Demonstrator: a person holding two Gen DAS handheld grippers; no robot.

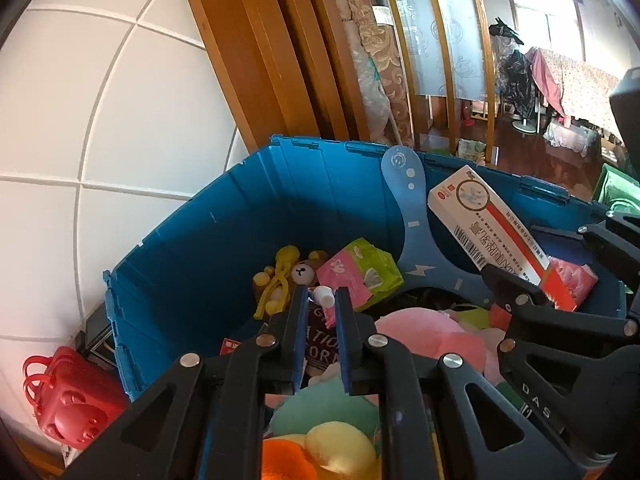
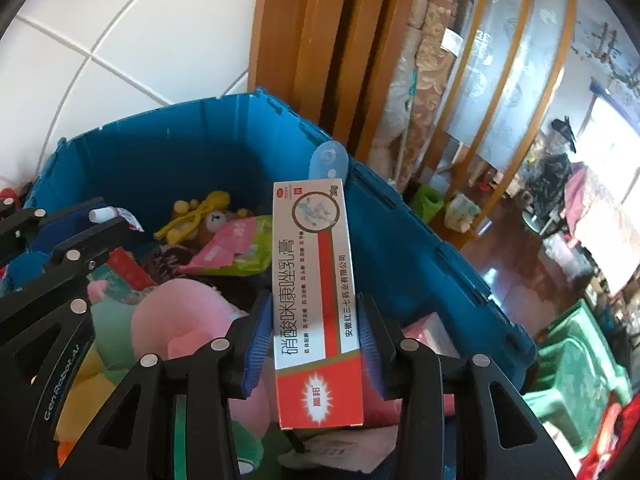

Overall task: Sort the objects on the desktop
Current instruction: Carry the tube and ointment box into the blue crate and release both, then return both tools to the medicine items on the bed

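Right hand-held gripper [image 2: 316,344] clamps the ointment box [image 2: 316,280]; left hand-held gripper [image 1: 322,300] pinches a small tube [image 1: 325,298].

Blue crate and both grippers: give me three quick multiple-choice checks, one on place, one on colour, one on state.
1. Where is the small bear toy?
A. inside the blue crate
B. on the floor
C. in a gripper

2. What colours is the box in the right gripper?
A. green and black
B. white and red
C. all yellow

3. The left gripper is:
A. wide open and empty
B. shut on a small white-capped tube
C. holding a plush

Answers: 1 A, it lies among the crate's contents. 2 B, white top, red base. 3 B, the cap pokes out between its pads.
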